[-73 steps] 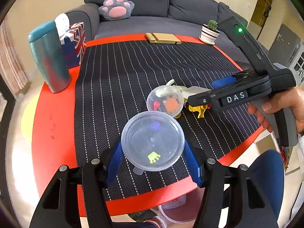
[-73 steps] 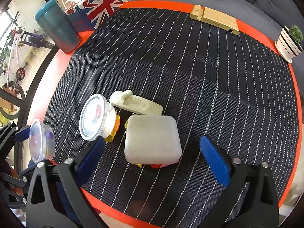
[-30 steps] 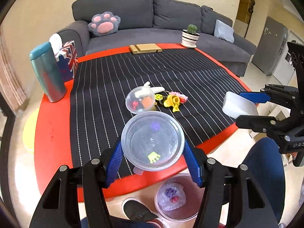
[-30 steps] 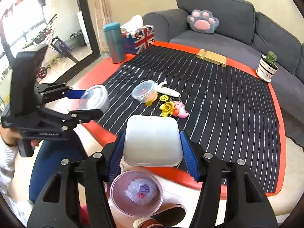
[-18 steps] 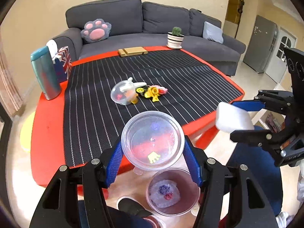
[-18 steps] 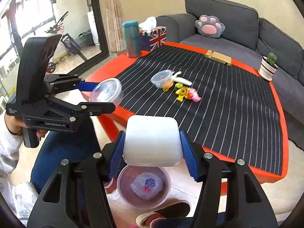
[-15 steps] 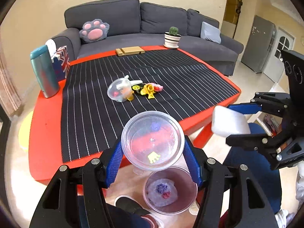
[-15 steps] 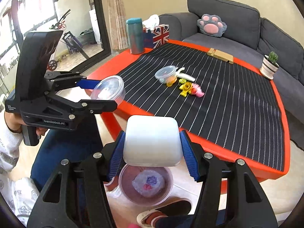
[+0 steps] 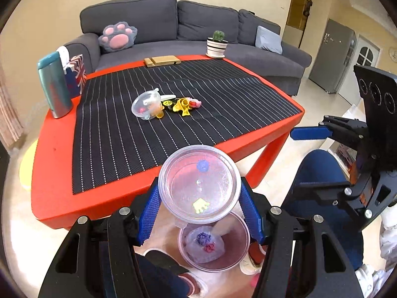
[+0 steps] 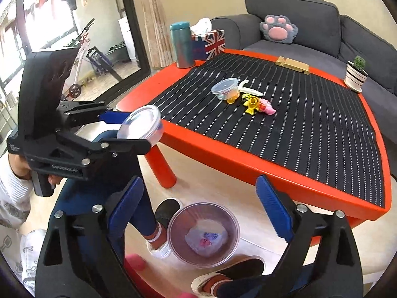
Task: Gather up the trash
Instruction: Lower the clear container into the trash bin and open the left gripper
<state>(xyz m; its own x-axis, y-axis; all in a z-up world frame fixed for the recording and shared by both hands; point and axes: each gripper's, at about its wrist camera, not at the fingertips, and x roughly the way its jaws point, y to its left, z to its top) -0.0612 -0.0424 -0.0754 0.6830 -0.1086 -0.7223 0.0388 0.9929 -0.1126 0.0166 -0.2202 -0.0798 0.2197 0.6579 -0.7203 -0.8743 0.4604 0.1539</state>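
My left gripper is shut on a clear round lidded container and holds it above a pink bin on the floor. The bin holds a clear bag with coloured scraps and a white piece that is partly hidden. My right gripper is open and empty above the same bin. From the right wrist view the left gripper holds the container off the table's near corner. A second clear container and small toys lie on the striped mat.
The red table carries a black striped mat, a teal tumbler, a Union Jack tissue box, a wooden block and a potted cactus. A grey sofa stands behind. The person's legs and shoes flank the bin.
My right gripper has opened and the white square box it held is gone from its jaws. The left gripper still holds the round container over the bin.
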